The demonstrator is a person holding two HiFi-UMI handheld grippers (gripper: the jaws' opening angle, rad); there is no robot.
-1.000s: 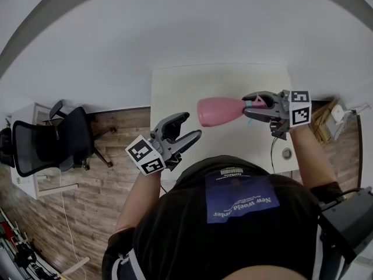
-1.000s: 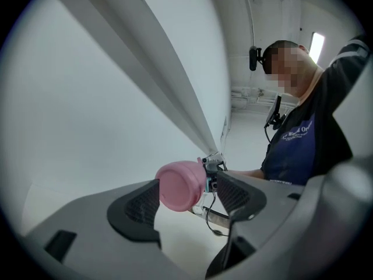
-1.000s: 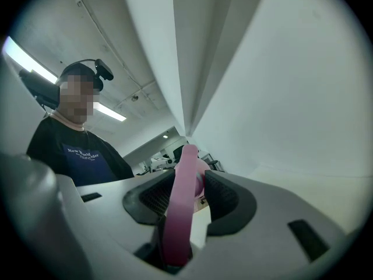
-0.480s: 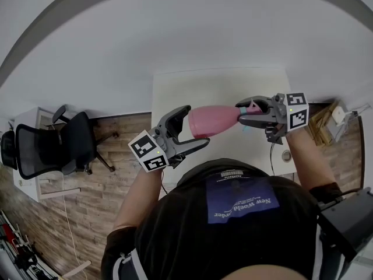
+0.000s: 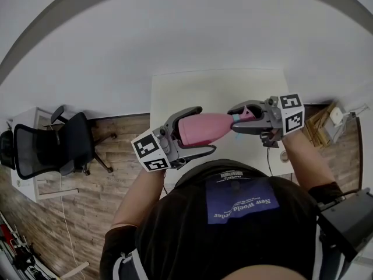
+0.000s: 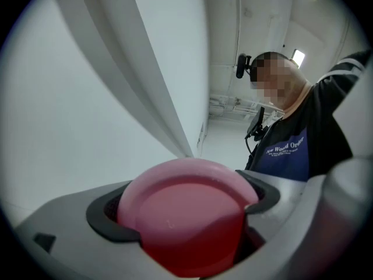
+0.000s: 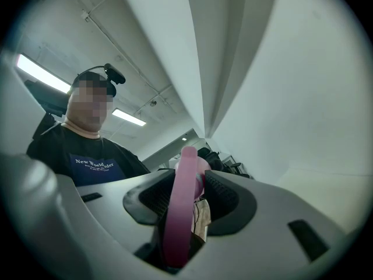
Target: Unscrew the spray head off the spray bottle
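The pink plastic spray bottle point(image 5: 201, 128) hangs level above the white table point(image 5: 192, 92), its round base between the wide-spread jaws of the left gripper point(image 6: 186, 209), which do not seem to press on it. The right gripper point(image 7: 189, 185) is clamped on the flat pink spray head point(image 7: 179, 214). The left should close squarely on the body before any twist, both grippers on one axis. The right claw hides the threaded collar, and contact at the left pads is hard to judge

Office: swivel chair point(image 5: 55, 142), white desk point(image 5: 198, 92)
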